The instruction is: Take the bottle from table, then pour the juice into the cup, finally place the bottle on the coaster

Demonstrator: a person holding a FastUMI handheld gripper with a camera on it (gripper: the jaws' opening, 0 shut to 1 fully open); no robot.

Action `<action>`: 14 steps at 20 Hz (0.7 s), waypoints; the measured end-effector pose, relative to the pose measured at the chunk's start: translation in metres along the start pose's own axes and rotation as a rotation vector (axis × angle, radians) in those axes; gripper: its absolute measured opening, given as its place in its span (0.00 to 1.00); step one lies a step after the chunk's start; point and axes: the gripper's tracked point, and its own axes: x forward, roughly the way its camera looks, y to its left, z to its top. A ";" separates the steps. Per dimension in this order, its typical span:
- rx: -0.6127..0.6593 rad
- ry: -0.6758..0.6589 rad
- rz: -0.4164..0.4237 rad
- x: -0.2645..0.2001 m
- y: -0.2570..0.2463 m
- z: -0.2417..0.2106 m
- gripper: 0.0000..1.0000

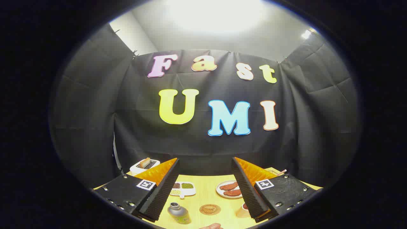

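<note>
My gripper (205, 187) is open, held high above a yellow table (206, 190), with nothing between its fingers. A small silver bottle (178, 213) with a green label and a dark cap stands on the table below, close to the left finger. A round brown coaster (210, 209) lies just right of the bottle, between the fingers. A cup (243, 210) sits beside the right finger, which partly hides it.
A white divided dish of beans (182, 188) and a plate with brown meat pieces (229, 189) lie farther back. A white toaster with bread (144, 165) stands at the far left corner. A fingertip of a person's hand (212, 226) shows at the near table edge.
</note>
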 end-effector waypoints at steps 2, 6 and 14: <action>-0.034 0.015 -0.026 -0.002 0.001 -0.007 0.99; -0.056 0.008 -0.040 -0.002 0.019 -0.004 0.99; -0.067 0.024 -0.030 0.000 0.044 -0.019 0.99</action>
